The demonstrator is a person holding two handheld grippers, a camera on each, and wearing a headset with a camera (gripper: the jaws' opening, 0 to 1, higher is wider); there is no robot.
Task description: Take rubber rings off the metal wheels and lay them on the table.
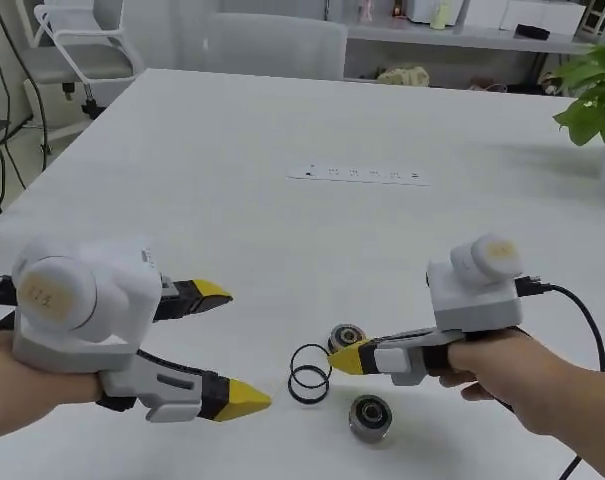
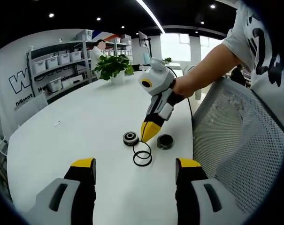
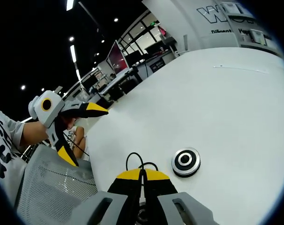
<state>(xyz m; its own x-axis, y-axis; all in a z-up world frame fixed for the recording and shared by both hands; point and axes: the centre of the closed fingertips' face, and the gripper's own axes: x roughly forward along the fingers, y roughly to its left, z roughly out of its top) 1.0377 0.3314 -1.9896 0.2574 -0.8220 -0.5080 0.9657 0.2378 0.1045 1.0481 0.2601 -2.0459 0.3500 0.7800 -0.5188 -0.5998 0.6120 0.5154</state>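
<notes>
Two thin black rubber rings lie overlapping on the white table. One metal wheel sits just behind them. A second wheel rests nearer me on the right. My right gripper is shut, low over the table, with the edge of the upper ring caught at its yellow tips. My left gripper stands wide open to the left of the rings, holding nothing.
A white power strip lies flat at the table's middle. A green potted plant stands at the far right edge. A mesh chair back is close on the near side. Bare tabletop spreads ahead.
</notes>
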